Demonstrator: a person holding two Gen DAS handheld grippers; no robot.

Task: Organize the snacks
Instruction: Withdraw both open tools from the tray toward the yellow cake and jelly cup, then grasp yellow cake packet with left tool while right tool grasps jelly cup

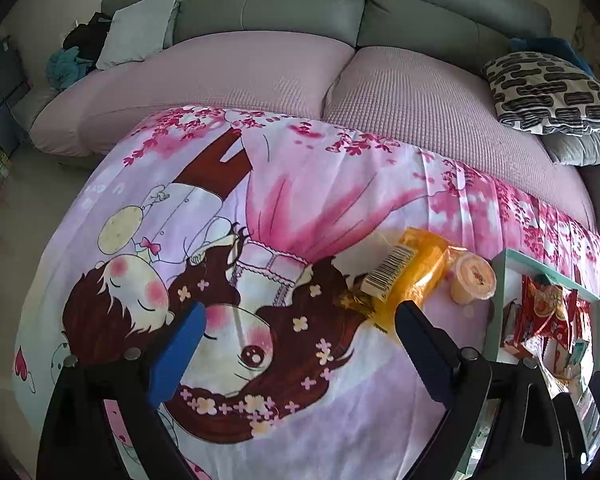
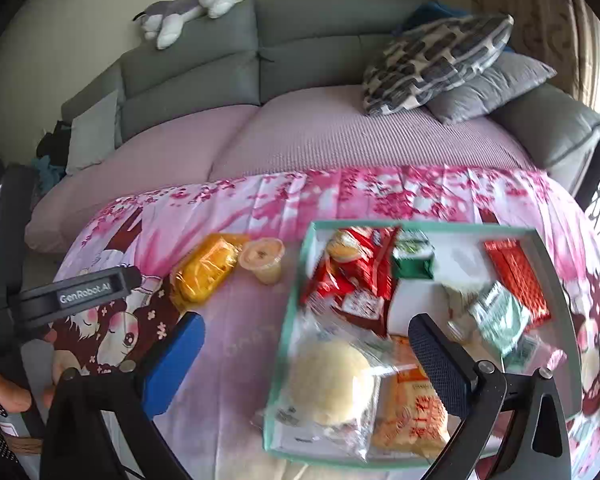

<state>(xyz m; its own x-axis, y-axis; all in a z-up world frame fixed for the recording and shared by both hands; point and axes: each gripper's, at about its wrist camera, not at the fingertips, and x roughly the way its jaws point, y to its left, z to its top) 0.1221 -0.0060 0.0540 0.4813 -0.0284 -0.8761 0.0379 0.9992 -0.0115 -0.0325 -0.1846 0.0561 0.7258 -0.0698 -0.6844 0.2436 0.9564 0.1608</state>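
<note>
orange packet (image 2: 206, 266): lying flat on the tabletop, just left of the cup
jelly cup (image 2: 262, 262): sitting upright, outside the box
box (image 2: 292, 320): teal-rimmed, holding mixed wrapped snacks

Table (image 2: 236, 360) sits in front of the sofa (image 2: 308, 56), covered by a printed cloth (image 1: 300, 184). Box (image 2: 420, 226) lies on the table's right side. Left of the box, on the cloth: a jelly cup (image 2: 262, 264) just beside the box wall, and a wrapped snack pack (image 2: 206, 268) touching the cup's left side. In the box: a bun in a bag (image 2: 328, 380) at the near left, a noodle pack (image 2: 410, 412) to its right, and more packets (image 2: 356, 268) towards the back. Two pillows (image 2: 436, 60) are stacked at the sofa's right end. A plush toy (image 2: 188, 8) lies on top of the sofa back, left of centre.
</note>
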